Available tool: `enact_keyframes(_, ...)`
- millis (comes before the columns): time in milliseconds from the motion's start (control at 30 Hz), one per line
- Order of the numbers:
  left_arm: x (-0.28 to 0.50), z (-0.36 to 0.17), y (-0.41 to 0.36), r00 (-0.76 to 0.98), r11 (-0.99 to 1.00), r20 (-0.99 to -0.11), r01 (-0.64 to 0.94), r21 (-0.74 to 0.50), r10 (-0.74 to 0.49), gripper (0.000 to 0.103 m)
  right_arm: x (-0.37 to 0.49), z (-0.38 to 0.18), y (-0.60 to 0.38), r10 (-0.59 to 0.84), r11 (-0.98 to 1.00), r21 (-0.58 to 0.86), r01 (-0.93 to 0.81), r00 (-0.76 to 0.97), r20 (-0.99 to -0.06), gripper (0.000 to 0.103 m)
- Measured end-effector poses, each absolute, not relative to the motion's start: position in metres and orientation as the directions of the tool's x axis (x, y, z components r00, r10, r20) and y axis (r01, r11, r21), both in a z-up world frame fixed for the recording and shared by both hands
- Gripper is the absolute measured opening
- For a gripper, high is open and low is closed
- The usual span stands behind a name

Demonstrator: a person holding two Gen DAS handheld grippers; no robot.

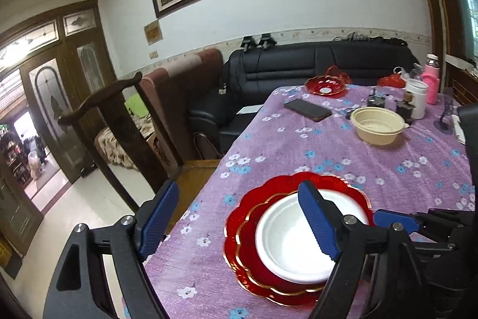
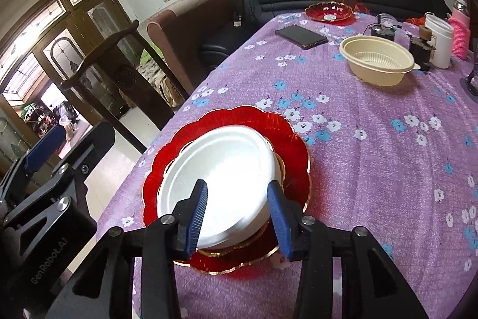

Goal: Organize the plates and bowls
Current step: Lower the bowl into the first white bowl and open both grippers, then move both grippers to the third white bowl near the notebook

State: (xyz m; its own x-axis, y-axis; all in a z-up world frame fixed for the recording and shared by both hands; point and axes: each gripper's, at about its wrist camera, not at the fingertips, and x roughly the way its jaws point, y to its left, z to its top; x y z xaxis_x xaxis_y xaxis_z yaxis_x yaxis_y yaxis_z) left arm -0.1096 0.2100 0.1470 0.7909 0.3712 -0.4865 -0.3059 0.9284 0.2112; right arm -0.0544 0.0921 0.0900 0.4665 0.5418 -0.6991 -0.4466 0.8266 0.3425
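The right gripper (image 2: 237, 217) has its jaws open around the white bowl's (image 2: 218, 184) rim, contact unclear; the bowl sits on the red plate (image 2: 294, 145). The left gripper (image 1: 239, 220) is open, empty.

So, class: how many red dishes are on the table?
2. One large red plate lies near the table's front edge under a white bowl; one red dish sits at the far end. Others may be hidden.

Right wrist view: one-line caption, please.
Right tool open astride white bowl stacked on red plate, purple floral tablecloth.
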Motion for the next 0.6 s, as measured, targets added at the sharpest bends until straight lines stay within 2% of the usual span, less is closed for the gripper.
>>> enact_keyframes(200, -0.114, 0.156, 0.191, 0.811, 0.959, -0.512, -0.228, 0.169, 0.283, 0.083, -0.067, 0.096, 0.059, 0.536, 0.835, 0.341, -0.431, 0.504, -0.677, 0.055)
enact_keyframes(600, -0.105, 0.172, 0.151, 0.811, 0.998, -0.582, -0.04, 0.055, 0.065, 0.083, -0.051, 0.092, -0.066, 0.432, 0.9, 0.367, -0.236, 0.597, -0.676, 0.055)
